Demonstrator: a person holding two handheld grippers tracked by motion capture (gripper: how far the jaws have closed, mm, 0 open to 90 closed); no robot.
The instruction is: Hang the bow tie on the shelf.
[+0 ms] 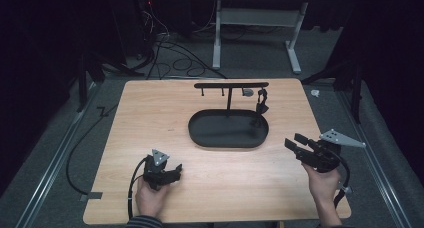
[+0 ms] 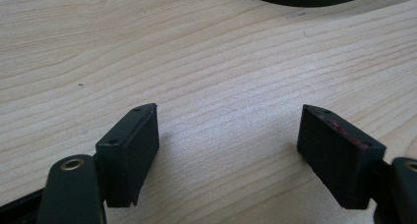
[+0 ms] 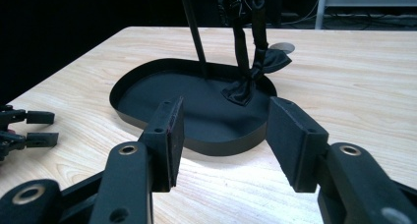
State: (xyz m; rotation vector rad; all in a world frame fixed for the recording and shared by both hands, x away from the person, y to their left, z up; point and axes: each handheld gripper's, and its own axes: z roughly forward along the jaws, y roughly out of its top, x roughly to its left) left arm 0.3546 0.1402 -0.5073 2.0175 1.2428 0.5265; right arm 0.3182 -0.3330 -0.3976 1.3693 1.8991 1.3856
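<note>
Wooden table (image 1: 150, 113): both tools open, empty, near black tray (image 1: 200, 135).

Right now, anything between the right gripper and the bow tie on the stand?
Only the tray's front rim sits low between the open right gripper and the bow tie, which hangs on the stand over the tray. Above the rim, nothing visible.
</note>
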